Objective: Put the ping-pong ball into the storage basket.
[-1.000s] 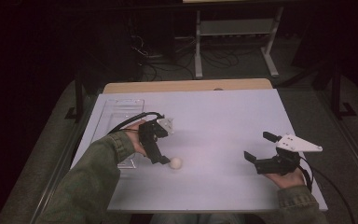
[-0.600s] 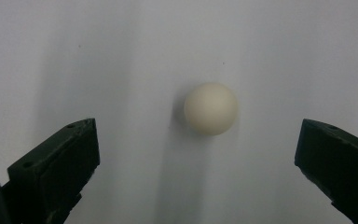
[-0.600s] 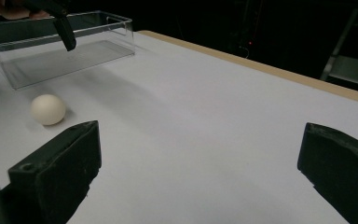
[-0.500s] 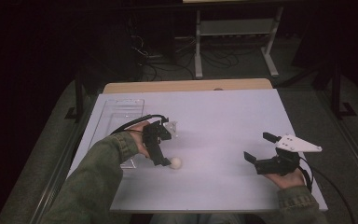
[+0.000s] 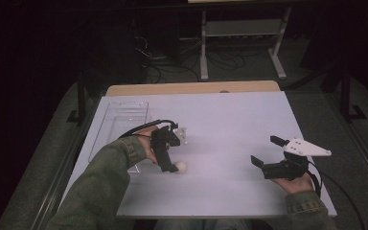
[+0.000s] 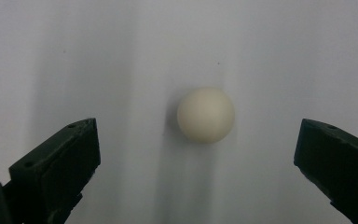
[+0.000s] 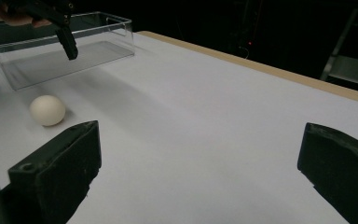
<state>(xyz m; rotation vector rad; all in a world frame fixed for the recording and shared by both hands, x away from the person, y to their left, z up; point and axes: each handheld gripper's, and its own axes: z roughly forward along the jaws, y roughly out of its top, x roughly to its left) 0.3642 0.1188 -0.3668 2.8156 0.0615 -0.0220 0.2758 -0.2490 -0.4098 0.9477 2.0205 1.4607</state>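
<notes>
Presently: cream ball (image 6: 206, 115), centre frame in my left gripper view, loose on the white table (image 5: 230, 124). Left gripper (image 6: 196, 158) jaws wide, straddling it, untouching. Right gripper (image 5: 270, 152) wide, lower right, idle. Risk, as I judge it: uneven closing nudges the ball, which rolls off.

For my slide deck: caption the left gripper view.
Open left gripper poised above a cream ball on the white table.

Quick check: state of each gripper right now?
Left gripper: open, holding nothing, above the white ball.
Right gripper: open, holding nothing, fingers wide apart over the table.
</notes>
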